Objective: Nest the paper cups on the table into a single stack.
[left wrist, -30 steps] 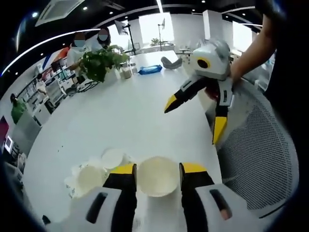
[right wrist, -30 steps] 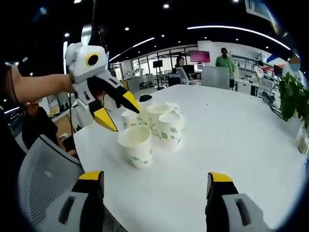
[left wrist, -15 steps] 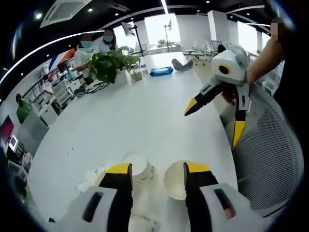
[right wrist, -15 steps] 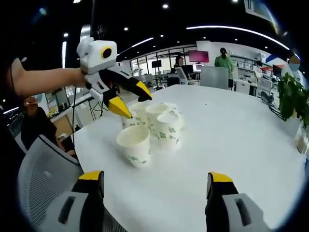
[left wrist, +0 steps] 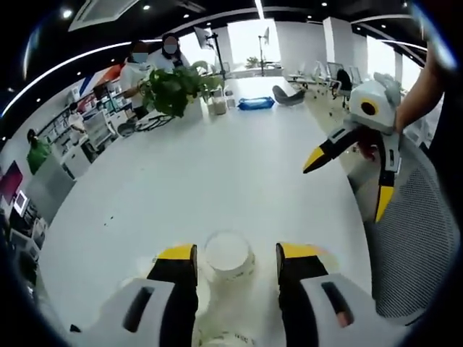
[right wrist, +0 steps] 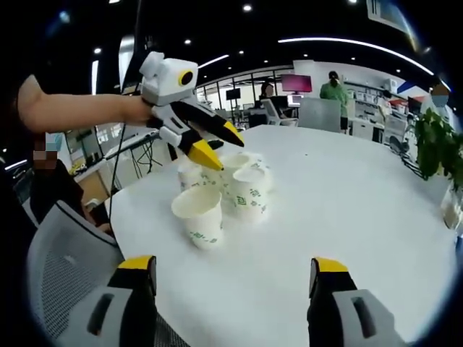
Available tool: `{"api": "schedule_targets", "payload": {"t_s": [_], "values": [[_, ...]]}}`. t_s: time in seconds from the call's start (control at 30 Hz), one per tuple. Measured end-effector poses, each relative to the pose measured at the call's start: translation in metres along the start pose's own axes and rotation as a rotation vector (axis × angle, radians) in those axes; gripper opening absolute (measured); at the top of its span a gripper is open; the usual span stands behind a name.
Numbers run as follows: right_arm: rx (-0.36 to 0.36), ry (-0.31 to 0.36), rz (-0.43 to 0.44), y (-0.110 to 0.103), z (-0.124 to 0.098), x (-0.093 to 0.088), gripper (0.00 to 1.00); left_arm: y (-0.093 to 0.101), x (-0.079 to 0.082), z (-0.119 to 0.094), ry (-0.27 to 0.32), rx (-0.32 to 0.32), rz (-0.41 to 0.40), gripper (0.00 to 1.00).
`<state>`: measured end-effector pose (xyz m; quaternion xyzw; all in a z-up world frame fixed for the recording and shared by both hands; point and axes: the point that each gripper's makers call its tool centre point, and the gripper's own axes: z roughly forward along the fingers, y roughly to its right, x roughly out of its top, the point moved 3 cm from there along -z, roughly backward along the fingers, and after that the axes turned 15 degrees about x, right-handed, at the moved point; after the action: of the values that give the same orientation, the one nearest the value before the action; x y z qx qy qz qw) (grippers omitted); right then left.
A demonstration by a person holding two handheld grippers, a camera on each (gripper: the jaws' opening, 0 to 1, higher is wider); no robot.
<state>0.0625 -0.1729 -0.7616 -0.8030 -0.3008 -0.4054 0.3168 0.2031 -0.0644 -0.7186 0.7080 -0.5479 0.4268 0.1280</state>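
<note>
White printed paper cups (right wrist: 224,191), clustered centre-left on white table (right wrist: 347,217); left gripper (right wrist: 213,144) above, released (right gripper (right wrist: 231,278) likewise).

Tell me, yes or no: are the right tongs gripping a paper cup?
No. In the right gripper view the right tongs stand wide open over bare table, with the nearest paper cup well ahead of them.

Potted plant (left wrist: 173,88); mesh chair (right wrist: 54,260)

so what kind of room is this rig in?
Most likely an open-plan office or lab. A large white table with paper cups sits beside a mesh office chair, a potted plant stands at the far end, and desks with monitors line the background.
</note>
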Motion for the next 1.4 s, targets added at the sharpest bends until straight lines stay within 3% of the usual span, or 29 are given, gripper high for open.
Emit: {"api": "schedule_targets", "payload": {"t_s": [0.47, 0.77, 1.03, 1.4], "values": [[-0.005, -0.005, 0.012, 0.002, 0.0, -0.002, 0.87, -0.004, -0.014, 0.032, -0.08, -0.037, -0.026, 0.42], [-0.013, -0.004, 0.026, 0.005, -0.001, -0.004, 0.87, 0.004, -0.02, 0.046, -0.111, -0.062, 0.006, 0.41], [-0.018, -0.004, 0.036, 0.008, -0.001, -0.005, 0.86, 0.008, -0.02, 0.056, -0.122, -0.08, 0.027, 0.39], [-0.011, -0.008, 0.041, 0.007, -0.001, -0.006, 0.85, 0.008, -0.017, 0.051, -0.117, -0.085, 0.028, 0.37]]}}
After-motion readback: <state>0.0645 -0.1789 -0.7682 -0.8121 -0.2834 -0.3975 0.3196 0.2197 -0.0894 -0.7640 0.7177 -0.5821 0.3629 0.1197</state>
